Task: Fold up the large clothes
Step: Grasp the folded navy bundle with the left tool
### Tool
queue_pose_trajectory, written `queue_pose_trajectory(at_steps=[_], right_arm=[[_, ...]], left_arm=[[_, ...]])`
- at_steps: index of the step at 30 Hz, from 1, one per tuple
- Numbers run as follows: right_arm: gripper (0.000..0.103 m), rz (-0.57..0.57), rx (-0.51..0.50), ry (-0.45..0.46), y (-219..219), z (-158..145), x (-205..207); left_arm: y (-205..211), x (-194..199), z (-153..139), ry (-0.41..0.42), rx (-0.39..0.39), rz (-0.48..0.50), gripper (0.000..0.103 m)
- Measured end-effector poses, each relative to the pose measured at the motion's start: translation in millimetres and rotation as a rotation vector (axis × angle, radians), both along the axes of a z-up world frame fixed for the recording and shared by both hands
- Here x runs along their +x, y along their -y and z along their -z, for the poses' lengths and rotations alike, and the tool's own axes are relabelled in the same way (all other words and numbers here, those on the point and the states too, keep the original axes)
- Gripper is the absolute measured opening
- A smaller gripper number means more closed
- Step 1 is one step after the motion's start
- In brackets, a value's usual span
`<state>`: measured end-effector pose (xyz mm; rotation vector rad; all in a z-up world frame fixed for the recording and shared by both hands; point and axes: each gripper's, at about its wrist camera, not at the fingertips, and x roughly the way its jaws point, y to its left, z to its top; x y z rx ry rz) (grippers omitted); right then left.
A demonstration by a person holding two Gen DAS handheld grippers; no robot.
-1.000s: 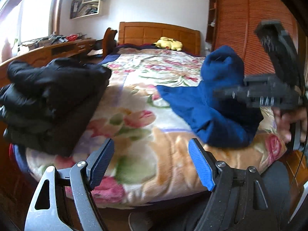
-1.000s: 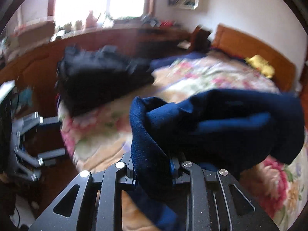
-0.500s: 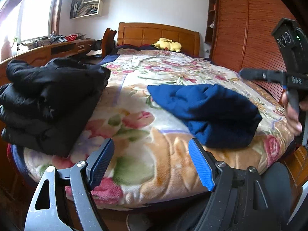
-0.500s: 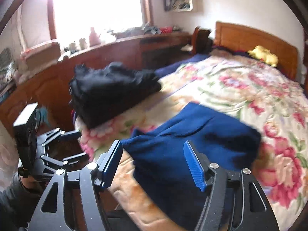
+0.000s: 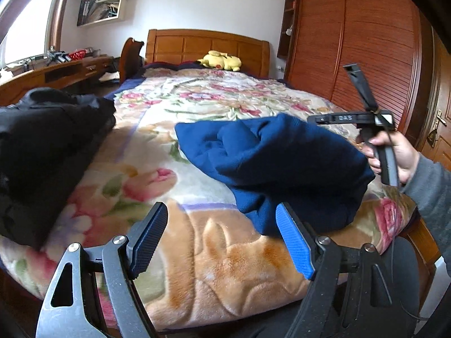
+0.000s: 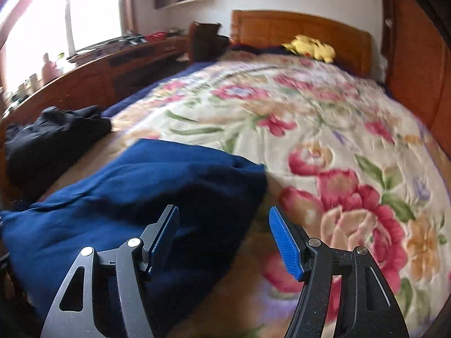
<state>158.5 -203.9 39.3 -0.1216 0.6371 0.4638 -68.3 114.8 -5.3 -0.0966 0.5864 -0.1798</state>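
A dark blue garment [image 5: 276, 166] lies in a loose heap on the floral bed cover [image 5: 197, 253], near the bed's foot. It also shows in the right wrist view [image 6: 135, 197]. My left gripper [image 5: 222, 239] is open and empty, just short of the garment's near edge. My right gripper [image 6: 224, 239] is open and empty, over the garment's right edge. In the left wrist view the right gripper's body [image 5: 366, 118] is held in a hand at the garment's right side.
A folded black garment [image 5: 42, 152] sits at the bed's left edge and shows in the right wrist view [image 6: 53, 138]. A yellow plush toy [image 5: 220, 60] lies by the wooden headboard [image 5: 208, 48]. A wooden desk [image 5: 56, 73] runs along the left, a wardrobe [image 5: 360, 42] on the right.
My right gripper let go of the blue garment, which dropped into a heap on the bed. The right gripper then opened and swung to the garment's right side. The left gripper moved slightly closer.
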Motion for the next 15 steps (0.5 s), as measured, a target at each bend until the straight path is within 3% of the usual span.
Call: queue_pose_trajectory(at_steps=[6, 12, 15], right_arm=[[0.069, -0.024, 0.053, -0.056, -2, 13, 33], [0.069, -0.021, 0.002, -0.124, -24, 36, 80], [0.069, -0.045, -0.042, -0.114, -34, 38, 91]], left_arm=[[6, 7, 10, -0.028, 0.000, -0.002, 0.080], [8, 10, 10, -0.025, 0.001, -0.008, 0.080], [7, 11, 10, -0.024, -0.002, -0.013, 0.080]])
